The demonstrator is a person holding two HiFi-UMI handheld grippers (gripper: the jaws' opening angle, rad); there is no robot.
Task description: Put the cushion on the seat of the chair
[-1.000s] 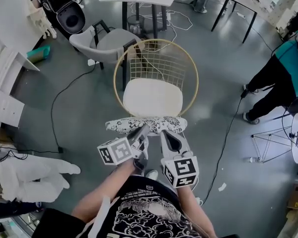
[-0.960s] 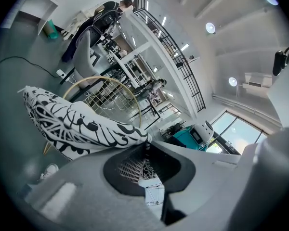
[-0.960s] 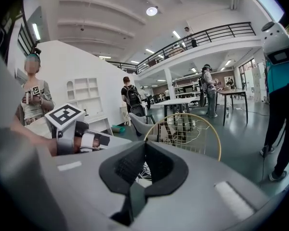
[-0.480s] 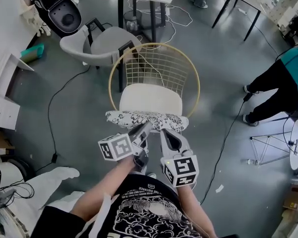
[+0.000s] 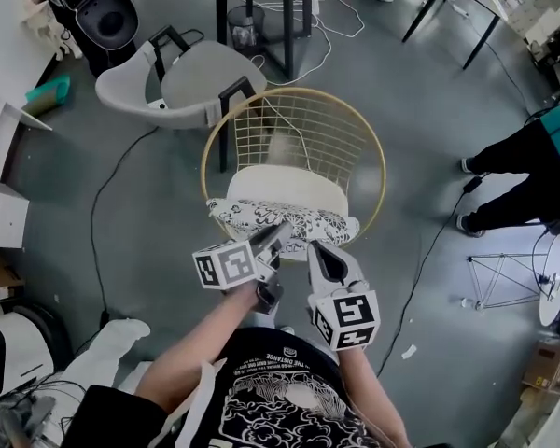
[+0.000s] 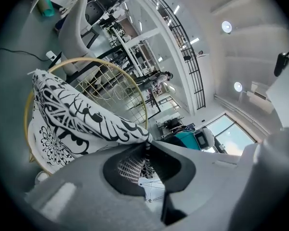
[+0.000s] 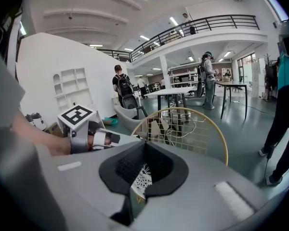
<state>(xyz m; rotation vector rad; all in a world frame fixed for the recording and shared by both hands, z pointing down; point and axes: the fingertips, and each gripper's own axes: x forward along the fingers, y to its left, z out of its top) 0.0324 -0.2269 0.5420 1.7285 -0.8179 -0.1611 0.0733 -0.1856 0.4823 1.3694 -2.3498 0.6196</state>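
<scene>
A black-and-white patterned cushion [image 5: 285, 222] hangs flat across the front edge of the cream seat [image 5: 285, 188] of a gold wire chair [image 5: 355, 133]. My left gripper [image 5: 277, 234] is shut on the cushion's near edge, and the left gripper view shows the fabric [image 6: 72, 114] spreading from the closed jaws towards the gold frame [image 6: 135, 88]. Just to its right, my right gripper [image 5: 317, 247] is shut on the same edge. In the right gripper view a strip of cushion [image 7: 141, 178] is pinched between the jaws, with the chair back [image 7: 183, 126] beyond and the left gripper [image 7: 89, 137] at the left.
Behind the chair at the left stand a pale grey armchair [image 5: 182, 82] and black table legs [image 5: 289, 26]. Cables [image 5: 107, 194] trail over the grey floor. A person in a teal top [image 5: 532, 161] stands at the right. White shelving [image 5: 5, 166] lines the left side.
Both grippers have carried the cushion forward towards the chair. It hung in front of the seat with a gap before; its far edge now overlaps the front of the seat.
</scene>
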